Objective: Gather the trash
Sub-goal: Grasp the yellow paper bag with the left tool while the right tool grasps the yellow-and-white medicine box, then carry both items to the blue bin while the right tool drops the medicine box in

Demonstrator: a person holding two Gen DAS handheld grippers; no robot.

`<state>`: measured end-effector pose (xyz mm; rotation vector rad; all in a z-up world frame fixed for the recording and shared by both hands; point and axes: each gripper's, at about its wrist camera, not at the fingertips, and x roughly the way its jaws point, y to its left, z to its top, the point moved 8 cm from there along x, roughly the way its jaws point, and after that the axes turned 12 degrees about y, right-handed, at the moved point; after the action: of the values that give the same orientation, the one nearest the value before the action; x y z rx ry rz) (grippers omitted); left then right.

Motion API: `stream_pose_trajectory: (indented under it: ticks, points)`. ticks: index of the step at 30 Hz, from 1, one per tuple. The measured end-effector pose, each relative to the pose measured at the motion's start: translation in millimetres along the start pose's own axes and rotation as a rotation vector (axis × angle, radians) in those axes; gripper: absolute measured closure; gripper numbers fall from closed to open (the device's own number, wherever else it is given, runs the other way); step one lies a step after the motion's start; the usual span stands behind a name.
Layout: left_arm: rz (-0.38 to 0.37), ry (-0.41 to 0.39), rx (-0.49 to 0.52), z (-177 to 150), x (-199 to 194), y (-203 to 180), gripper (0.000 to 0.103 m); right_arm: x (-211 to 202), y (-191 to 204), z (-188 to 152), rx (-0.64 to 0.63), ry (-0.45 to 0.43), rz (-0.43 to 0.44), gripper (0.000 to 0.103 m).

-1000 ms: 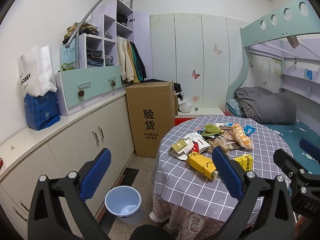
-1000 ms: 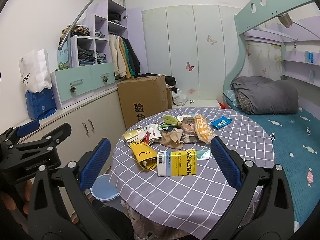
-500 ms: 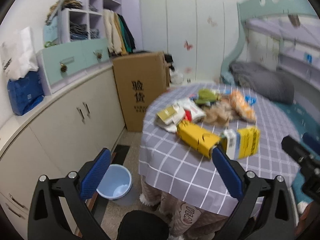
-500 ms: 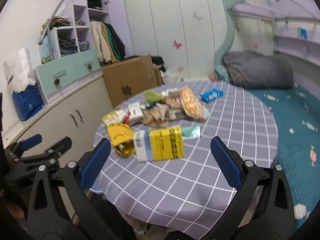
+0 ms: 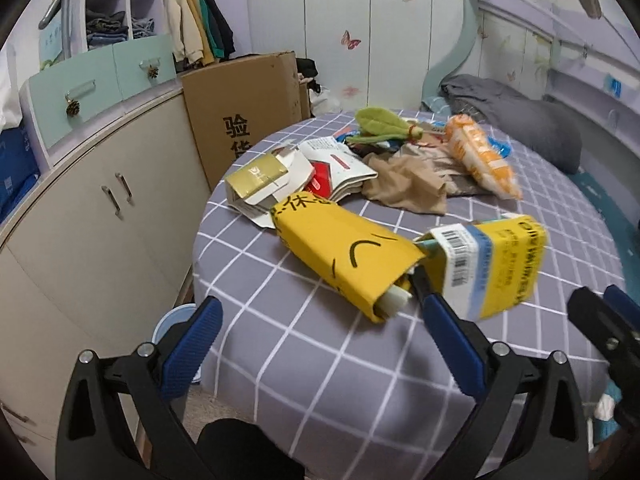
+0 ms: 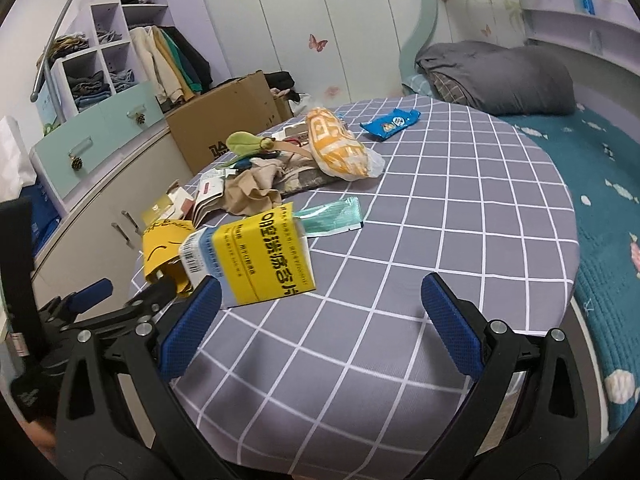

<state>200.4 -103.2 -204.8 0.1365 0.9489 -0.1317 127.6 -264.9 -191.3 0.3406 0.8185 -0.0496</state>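
Covering the round table [image 5: 304, 344], a grey checked cloth holds trash.

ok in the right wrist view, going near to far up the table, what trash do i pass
yellow and blue box → teal sachet → orange and white bag → blue wrapper

Black frames, blue ribbed fingers [image 5: 192, 346], silver screws.
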Motion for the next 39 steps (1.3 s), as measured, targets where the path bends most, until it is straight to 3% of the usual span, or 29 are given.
stream_pose_trajectory:
  ticks: [1, 5, 9, 12, 17, 22, 25, 31, 39]
  points:
    - [-0.006, 0.009, -0.002, 1, 4, -1, 0.019, 2, -1, 0, 0.001, 0.004, 0.002, 0.005]
    - [-0.042, 0.027, -0.021, 6, 12, 0, 0.037, 10, 0, 2, -0.002, 0.015, 0.005, 0.005]
    - [-0.063, 0.000, -0.012, 10, 10, 1, 0.082, 14, 7, 4, -0.013, 0.025, 0.017, 0.005]
    - [-0.085, -0.014, -0.040, 8, 5, 8, 0.095, 20, 16, 4, -0.036, 0.042, 0.026, 0.005]
    - [-0.090, -0.071, -0.096, 7, -13, 29, 0.100, 35, 44, 4, -0.109, 0.095, 0.039, 0.005]
    - [-0.098, -0.118, -0.130, 8, -27, 44, 0.101, 49, 64, 9, -0.161, 0.126, -0.003, 0.005]
    - [-0.099, -0.129, -0.140, 7, -30, 51, 0.101, 59, 63, 18, -0.172, 0.131, -0.078, 0.005]
    - [-0.135, -0.133, -0.159, 5, -35, 63, 0.101, 78, 57, 24, -0.171, 0.172, -0.104, 0.005]
    - [-0.175, -0.157, -0.179, 3, -46, 73, 0.101, 63, 56, 23, -0.183, 0.123, -0.068, 0.009]
